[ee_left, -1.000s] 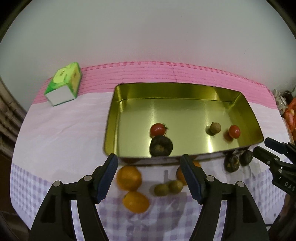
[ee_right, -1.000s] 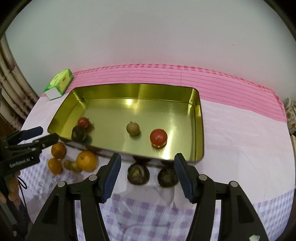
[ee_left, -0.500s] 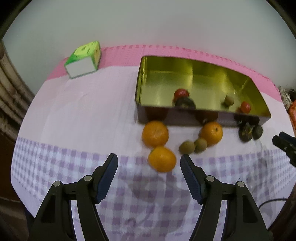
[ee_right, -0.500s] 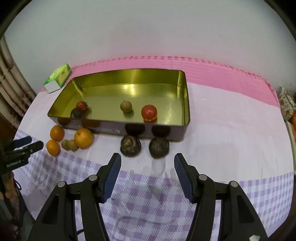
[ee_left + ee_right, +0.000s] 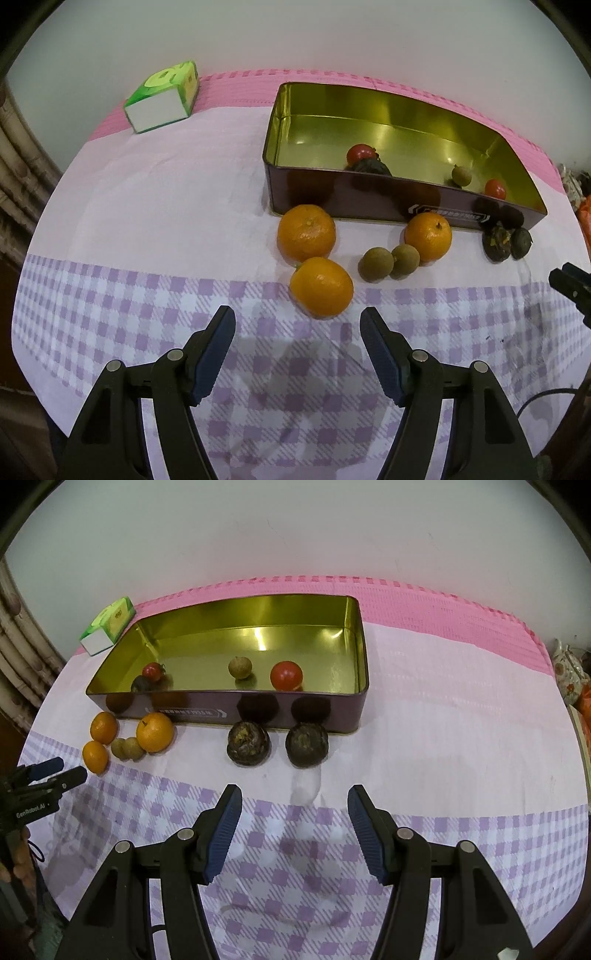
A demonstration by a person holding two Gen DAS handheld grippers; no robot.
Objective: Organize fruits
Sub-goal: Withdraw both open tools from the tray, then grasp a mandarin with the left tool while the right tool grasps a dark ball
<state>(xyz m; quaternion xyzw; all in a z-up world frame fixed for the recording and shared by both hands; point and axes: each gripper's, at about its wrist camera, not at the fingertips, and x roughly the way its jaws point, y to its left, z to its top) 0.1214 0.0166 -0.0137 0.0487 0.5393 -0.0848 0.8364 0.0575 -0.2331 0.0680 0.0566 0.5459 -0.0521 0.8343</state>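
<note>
Gold-lined and shiny, the tin tray (image 5: 388, 122) sits on the far half of the bench (image 5: 166, 192), on a pink and lilac-checked cloth. Inside it: a small red fruit (image 5: 360, 153) by a dark round fruit (image 5: 371, 167) at the left end, a small brown fruit (image 5: 240, 667) in the middle, and a red tomato-like fruit (image 5: 286, 675) to its right.

On the cloth, along the tray's near wall, three oranges lie in a loose group: one (image 5: 306, 232) almost against the wall, one (image 5: 320, 287) just nearer and touching it, and a third (image 5: 428, 236) to the right. Two small brown fruits (image 5: 389, 262) lie side by side, touching, between the near orange and the third one. Further right, two dark wrinkled fruits (image 5: 277, 744) lie close together just in front of the tray.

Left hand-held gripper (image 5: 297, 328) hangs over the checked cloth, jaws apart, nothing between them, the near orange just beyond its tips. Right hand-held gripper (image 5: 293, 806) is the same story: jaws parted and empty, tilted down at the cloth, the two dark fruits just beyond. A green and white box (image 5: 162, 96) lies at the far left corner, well apart from the fruit.
</note>
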